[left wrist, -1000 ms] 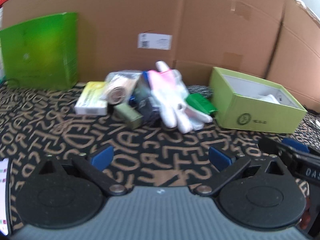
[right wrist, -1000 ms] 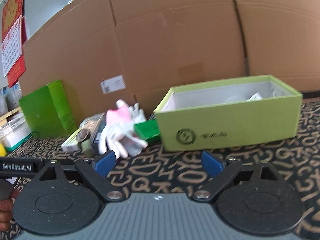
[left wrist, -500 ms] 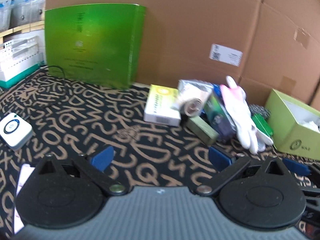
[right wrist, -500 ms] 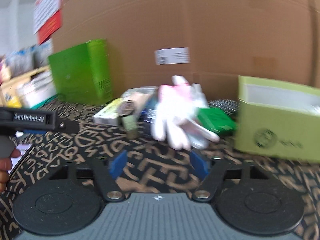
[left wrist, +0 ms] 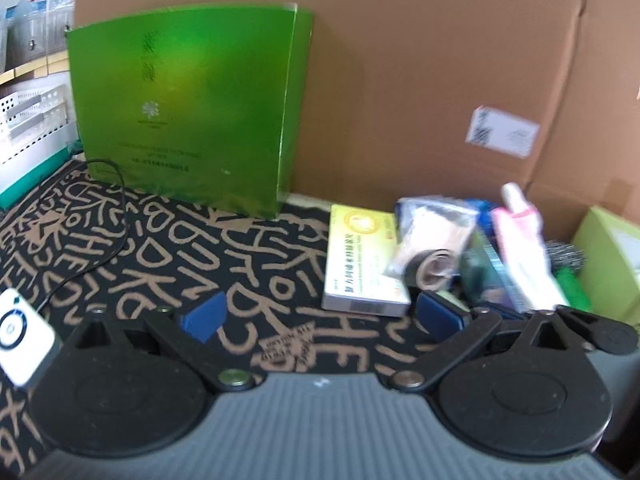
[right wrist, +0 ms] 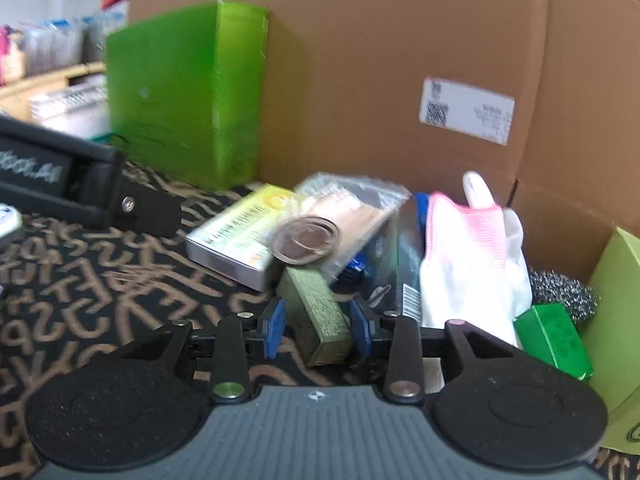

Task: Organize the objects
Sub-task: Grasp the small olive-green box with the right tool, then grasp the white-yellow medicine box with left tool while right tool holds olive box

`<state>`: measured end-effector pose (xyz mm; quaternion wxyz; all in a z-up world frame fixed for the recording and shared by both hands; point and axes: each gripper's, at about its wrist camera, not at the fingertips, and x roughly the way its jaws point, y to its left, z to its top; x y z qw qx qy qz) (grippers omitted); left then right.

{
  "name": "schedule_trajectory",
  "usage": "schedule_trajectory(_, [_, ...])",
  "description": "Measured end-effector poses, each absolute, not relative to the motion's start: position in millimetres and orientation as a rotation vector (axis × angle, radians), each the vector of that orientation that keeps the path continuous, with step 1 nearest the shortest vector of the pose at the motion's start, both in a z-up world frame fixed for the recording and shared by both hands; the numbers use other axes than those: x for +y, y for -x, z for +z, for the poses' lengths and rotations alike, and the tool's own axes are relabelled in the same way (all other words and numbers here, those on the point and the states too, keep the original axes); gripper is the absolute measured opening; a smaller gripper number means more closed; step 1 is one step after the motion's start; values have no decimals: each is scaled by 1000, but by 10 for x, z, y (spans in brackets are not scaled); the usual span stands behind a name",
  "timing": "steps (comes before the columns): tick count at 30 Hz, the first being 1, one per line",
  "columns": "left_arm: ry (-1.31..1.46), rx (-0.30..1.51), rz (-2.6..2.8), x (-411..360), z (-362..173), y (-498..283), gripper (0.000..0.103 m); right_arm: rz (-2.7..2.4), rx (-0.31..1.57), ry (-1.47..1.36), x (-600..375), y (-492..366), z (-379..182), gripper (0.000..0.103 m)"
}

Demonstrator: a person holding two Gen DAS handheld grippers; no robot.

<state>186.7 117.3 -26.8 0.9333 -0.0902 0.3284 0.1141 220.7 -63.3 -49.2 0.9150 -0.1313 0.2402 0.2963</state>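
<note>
A pile of small items lies against the cardboard wall. It includes an olive-green small box [right wrist: 320, 312], a yellow-white medicine box [right wrist: 236, 240], a bagged roll [right wrist: 320, 228], pink-white gloves [right wrist: 468, 256], a small green box [right wrist: 556, 340] and a steel scourer [right wrist: 564, 290]. My right gripper [right wrist: 318, 328] has the olive box between its blue pads. Its jaws are closing, and a thin gap still shows on each side. My left gripper [left wrist: 320, 316] hovers open over the patterned cloth, left of the medicine box [left wrist: 360, 264], with nothing between its fingers.
A tall green box [left wrist: 188, 120] stands at the back left against the cardboard wall [left wrist: 420, 80]. A light green open box [right wrist: 616, 320] sits right of the pile. A white device [left wrist: 16, 336] with a black cable lies at the left. The left gripper's black housing [right wrist: 80, 184] crosses the right wrist view.
My right gripper moved left from the light green open box to the pile, and its jaws narrowed around the olive box. My left gripper swung left, away from the pile toward the tall green box.
</note>
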Motion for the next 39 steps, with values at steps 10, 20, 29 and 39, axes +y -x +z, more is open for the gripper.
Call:
schedule_trajectory(10, [52,750,187,971,-599,-2342,103,649,501,269,-989,-1882,-476,26])
schedule_trajectory(20, [97,777,182,1057,-651,-2430,42,666,550,216,-1346,-1528,-435,27])
schedule_trajectory(29, [68,771,99,887,-604,-1982,23,679,583,151,-1566,-1271,-438,27])
schedule_trajectory(39, [-122,624,89,916,-541,-2390,102,648,600,102,-1679,-1314,-441,26])
